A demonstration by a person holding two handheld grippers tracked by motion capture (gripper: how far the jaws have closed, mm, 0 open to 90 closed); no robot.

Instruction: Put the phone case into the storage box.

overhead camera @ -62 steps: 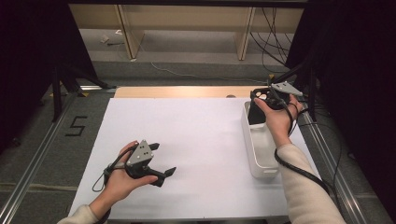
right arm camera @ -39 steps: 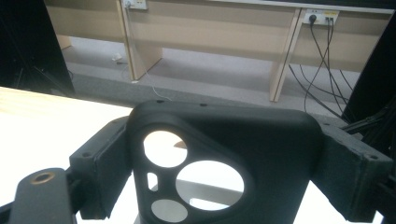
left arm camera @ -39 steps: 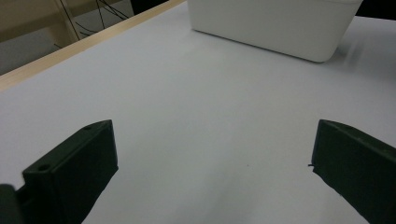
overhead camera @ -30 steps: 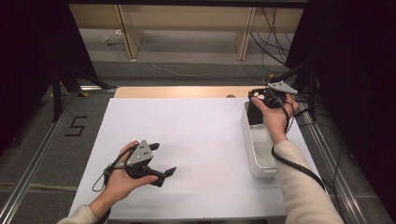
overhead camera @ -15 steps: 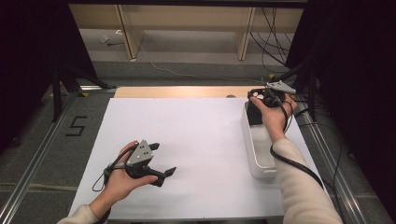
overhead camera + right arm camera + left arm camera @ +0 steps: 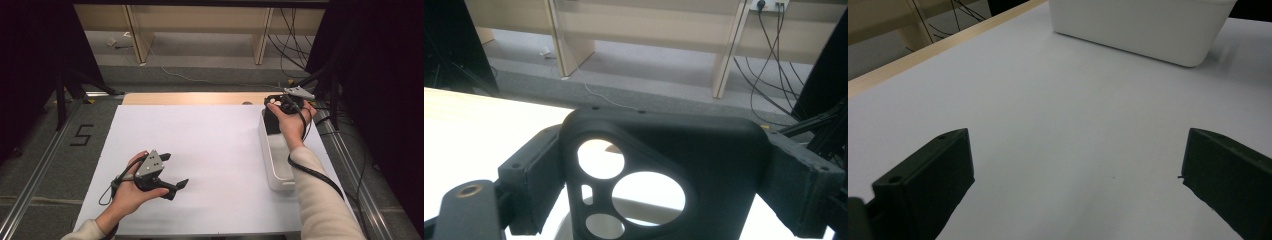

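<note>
Above the far end of the white bin [image 6: 278,165], the right tongs [image 6: 664,185] pinch a black phone case [image 6: 659,170] by its edges. It looks light, thin and bendy, best held across its rims. The left tongs [image 6: 170,172] rest spread on the counter [image 6: 210,150].

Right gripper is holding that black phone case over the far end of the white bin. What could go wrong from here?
1. The right gripper grips the black phone case only by its side edges; the thin shell could flex and pop out.
2. It hangs at the far end of the white bin, near the rim; released there, it might catch the rim or land outside.
3. The cable trails beside the bin and could snag it.
</note>
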